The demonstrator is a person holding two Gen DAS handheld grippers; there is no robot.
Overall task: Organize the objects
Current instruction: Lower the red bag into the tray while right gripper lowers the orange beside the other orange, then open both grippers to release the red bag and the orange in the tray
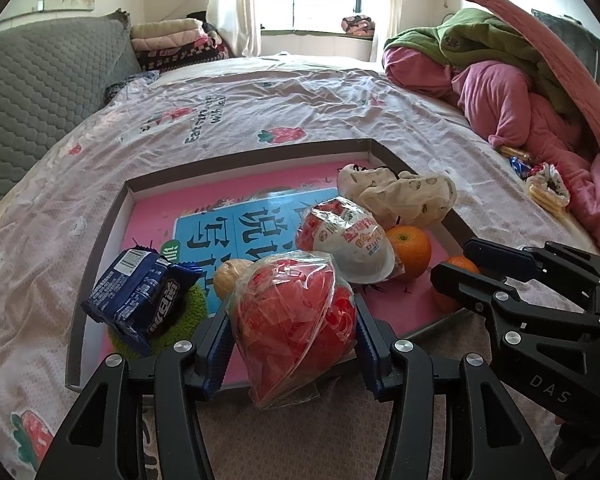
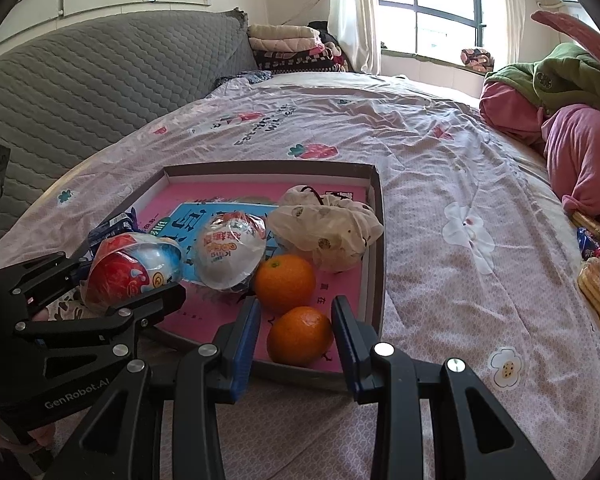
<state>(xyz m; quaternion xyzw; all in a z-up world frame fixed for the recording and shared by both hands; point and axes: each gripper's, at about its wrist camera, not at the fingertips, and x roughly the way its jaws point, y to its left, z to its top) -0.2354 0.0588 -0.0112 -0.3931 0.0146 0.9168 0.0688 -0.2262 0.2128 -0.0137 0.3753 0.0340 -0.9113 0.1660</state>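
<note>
1. My left tongs (image 1: 294,344) are clamped on a red-and-white egg-shaped toy in clear wrap (image 1: 296,316), blue pads pressing its two sides. It sits at the near edge of the shallow cardboard tray (image 1: 96,248) on the bed (image 1: 300,100).
2. From the right wrist view, the egg's long axis runs roughly across the left tongs, red end toward me, pale end toward the tray's middle.
3. A second wrapped egg (image 1: 350,240) lies in the tray, its long axis slanting, white end toward the near right.
4. My right tongs (image 2: 296,338) are spread wide on either side of the nearer orange (image 2: 300,336) at the tray's near edge, pads not gripping it.
5. Another orange (image 2: 285,282) rests just behind it, beside a crumpled cream cloth bag (image 2: 328,232).
6. A blue snack packet (image 1: 140,296) lies at the tray's left, leaning on a green crocheted piece (image 1: 192,304).
</note>
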